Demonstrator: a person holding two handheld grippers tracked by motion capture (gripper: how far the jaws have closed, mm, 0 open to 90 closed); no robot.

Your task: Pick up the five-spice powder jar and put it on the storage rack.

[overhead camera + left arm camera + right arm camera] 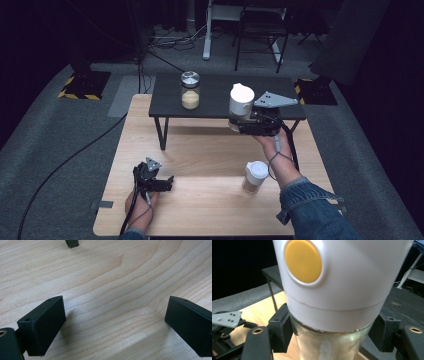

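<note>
My right gripper [236, 121] is shut on a glass jar with a tall white lid [240, 102], held in the air at the front edge of the low black table [215, 107]. In the right gripper view the jar's white lid [342, 277] has a round orange button, and the black pads [280, 331] press on the glass body just under the lid. My left gripper [167, 181] rests low on the wooden table [210, 150] at the front left. Its jaws stand wide apart over bare wood, with nothing between them, in the left gripper view [112, 322].
A second white-lidded jar [256, 176] stands on the wooden table beside my right forearm. A glass jar with a metal lid and pale contents [190, 90] stands on the black table's left part. Cables and chair legs lie on the dark floor behind.
</note>
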